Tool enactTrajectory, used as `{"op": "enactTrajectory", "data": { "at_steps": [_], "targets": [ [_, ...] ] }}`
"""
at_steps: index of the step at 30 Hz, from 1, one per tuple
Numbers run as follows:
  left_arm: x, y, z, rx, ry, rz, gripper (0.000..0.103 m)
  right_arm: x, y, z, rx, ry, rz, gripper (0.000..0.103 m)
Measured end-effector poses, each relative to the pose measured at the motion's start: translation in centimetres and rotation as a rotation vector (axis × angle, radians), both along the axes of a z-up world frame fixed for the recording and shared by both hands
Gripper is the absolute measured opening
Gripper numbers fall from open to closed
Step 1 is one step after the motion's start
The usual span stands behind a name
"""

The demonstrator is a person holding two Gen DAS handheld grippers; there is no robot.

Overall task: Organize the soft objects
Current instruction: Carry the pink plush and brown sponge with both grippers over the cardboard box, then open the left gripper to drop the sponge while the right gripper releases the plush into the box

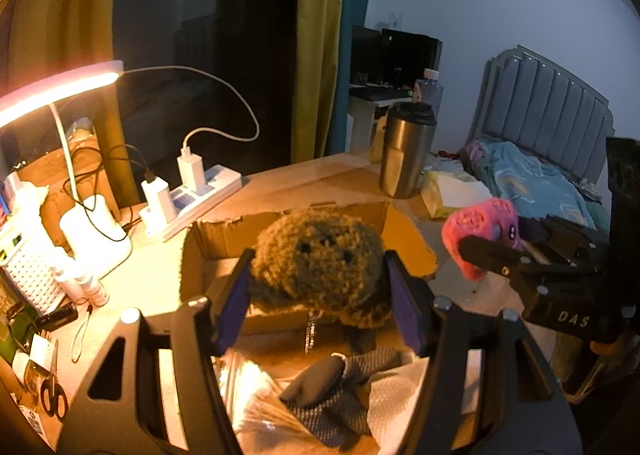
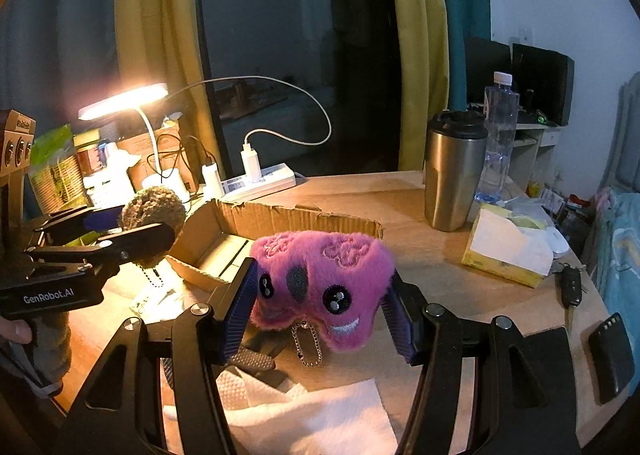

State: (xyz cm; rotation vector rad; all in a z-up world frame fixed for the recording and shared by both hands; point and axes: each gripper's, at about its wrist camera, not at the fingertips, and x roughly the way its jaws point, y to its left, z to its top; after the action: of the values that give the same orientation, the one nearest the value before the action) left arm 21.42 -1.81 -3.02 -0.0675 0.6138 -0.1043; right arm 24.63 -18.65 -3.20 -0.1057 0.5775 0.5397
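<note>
My left gripper (image 1: 320, 279) is shut on a brown crocheted plush (image 1: 320, 255) with a small chain and holds it above the near edge of an open cardboard box (image 1: 216, 239). My right gripper (image 2: 320, 295) is shut on a pink furry plush (image 2: 324, 275) with a key chain, held above the table just right of the box (image 2: 280, 215). The pink plush (image 1: 480, 227) and right gripper (image 1: 500, 259) show at the right of the left wrist view. The brown plush (image 2: 152, 215) and left gripper (image 2: 132, 235) show at the left of the right wrist view.
A steel tumbler (image 2: 454, 171), water bottle (image 2: 498, 135), tissue box (image 2: 508, 251), car key (image 2: 570, 287) and black phone (image 2: 610, 359) lie right. A power strip (image 2: 260, 179) and lit lamp (image 2: 124, 99) stand behind the box. White paper (image 2: 312, 415) and dark cloth (image 1: 332, 395) lie near.
</note>
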Motion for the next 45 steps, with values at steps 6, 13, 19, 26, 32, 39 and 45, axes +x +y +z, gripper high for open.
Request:
{"op": "enactTrajectory", "data": {
  "at_steps": [6,13,19,26,32,39,45],
  "targets": [
    [1.6,-0.4,-1.1,-0.007,0.018,-0.010,0.064,1.6,0.4,-0.7,0.007,0.017,0.007,0.062],
    [3.7,-0.3,-2.8,-0.011,0.053,-0.002,0.064,3.2,1.2,-1.7,0.007,0.041,0.027,0.062],
    [5.1,-0.2,-4.2,-0.010,0.084,0.003,0.064,4.5,1.9,-2.9,0.004,0.072,0.039,0.062],
    [6.9,-0.1,-6.1,-0.010,0.130,0.006,0.064,6.0,2.1,-4.4,-0.004,0.104,0.042,0.062],
    [7.9,0.1,-7.4,-0.022,0.170,0.010,0.065,6.9,2.3,-5.5,-0.008,0.128,0.046,0.062],
    [8.6,0.5,-8.4,-0.057,0.216,0.014,0.066,7.9,2.3,-6.2,0.001,0.152,0.037,0.064],
    [8.4,0.4,-8.3,-0.046,0.216,0.018,0.075,8.1,2.0,-6.2,0.012,0.159,0.035,0.065]
  ]
}}
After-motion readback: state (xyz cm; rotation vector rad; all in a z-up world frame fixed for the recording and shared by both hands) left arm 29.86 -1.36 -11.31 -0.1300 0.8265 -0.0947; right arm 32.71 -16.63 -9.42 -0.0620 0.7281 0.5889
